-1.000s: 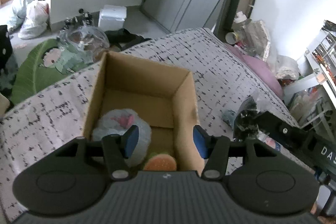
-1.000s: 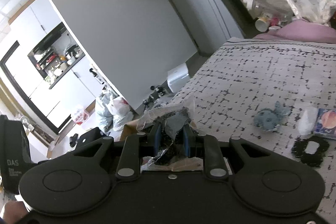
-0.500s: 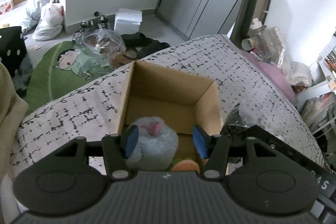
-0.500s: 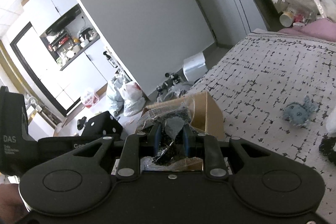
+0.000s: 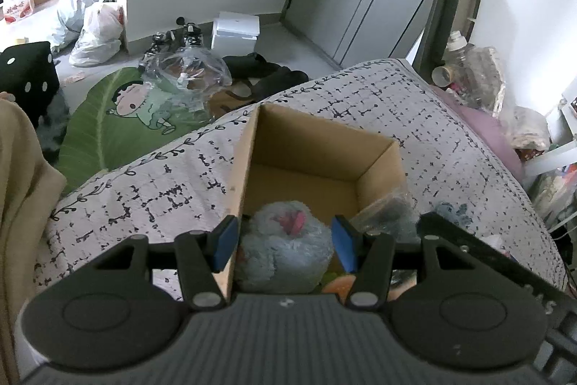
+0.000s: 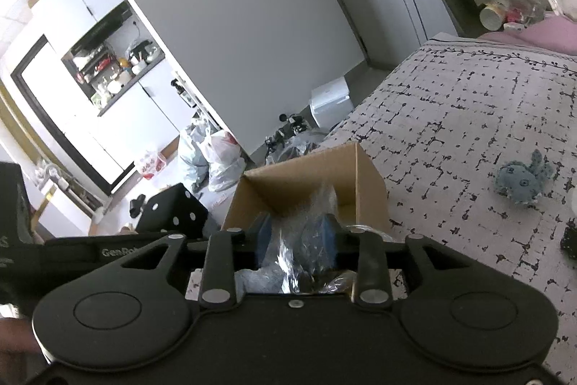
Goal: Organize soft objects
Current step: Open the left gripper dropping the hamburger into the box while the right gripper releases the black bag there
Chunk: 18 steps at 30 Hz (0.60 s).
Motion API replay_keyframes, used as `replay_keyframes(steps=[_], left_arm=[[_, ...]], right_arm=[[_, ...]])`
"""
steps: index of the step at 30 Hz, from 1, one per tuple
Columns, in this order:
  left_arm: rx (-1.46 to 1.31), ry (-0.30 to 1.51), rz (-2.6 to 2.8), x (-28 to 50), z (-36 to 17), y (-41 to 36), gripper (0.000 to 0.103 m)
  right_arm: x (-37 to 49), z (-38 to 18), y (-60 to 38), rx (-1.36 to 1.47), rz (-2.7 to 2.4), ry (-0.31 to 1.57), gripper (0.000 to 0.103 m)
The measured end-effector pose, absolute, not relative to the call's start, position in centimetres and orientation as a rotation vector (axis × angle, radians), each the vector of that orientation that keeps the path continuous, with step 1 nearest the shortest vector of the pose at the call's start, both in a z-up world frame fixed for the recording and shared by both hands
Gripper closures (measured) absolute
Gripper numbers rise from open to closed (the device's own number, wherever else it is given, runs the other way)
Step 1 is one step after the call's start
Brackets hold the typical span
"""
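An open cardboard box (image 5: 378, 165) (image 6: 371, 183) sits on the patterned bed cover. Inside lie a fluffy blue plush with a pink patch (image 5: 285, 240) and an orange and green plush (image 5: 339, 284). My left gripper (image 5: 285, 242) hovers open and empty over the box's near end, its left pad by the box's left wall. My right gripper (image 6: 296, 235) is above the box with its jaws opening. A clear plastic bag with a dark soft thing inside (image 6: 303, 233) (image 5: 386, 211) sits loosely between them, over the box's right wall.
A small blue plush (image 6: 523, 181) (image 5: 450, 210) lies on the bed cover (image 6: 468, 118) right of the box, with a black item (image 6: 569, 240) nearer the edge. On the floor beyond are a green leaf mat (image 5: 101, 128), filled plastic bags (image 5: 93, 31), a black dice cube (image 5: 25, 74) and a white box (image 5: 234, 31).
My right gripper's jaws have widened around the bagged item and it now sits over the box. In the left view the box has slid from the left to the middle.
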<state>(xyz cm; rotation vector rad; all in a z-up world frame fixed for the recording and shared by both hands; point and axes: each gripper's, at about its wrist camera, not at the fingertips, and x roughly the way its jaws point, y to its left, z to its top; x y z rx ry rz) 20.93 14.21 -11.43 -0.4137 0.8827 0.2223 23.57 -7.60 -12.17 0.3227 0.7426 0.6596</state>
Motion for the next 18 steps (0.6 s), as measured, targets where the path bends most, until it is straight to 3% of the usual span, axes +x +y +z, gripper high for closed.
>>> replay_keyframes(steps=[3, 14, 18], left_arm=[[-0.407, 0.880, 0.222, 21.0, -11.3, 14.0, 0.047], [-0.364, 0.882, 0.208, 20.8, -10.2, 12.0, 0.047], [-0.343, 0.875, 0.205, 20.6, -9.6, 11.1, 0.039]], right_arm=[[23.4, -11.7, -8.5, 0.353, 0.648, 0.730, 0.060], [22.4, -10.2, -11.4, 0.377, 0.629, 0.727, 0.051], [22.1, -9.8, -12.3, 0.369, 0.616, 0.730, 0.048]])
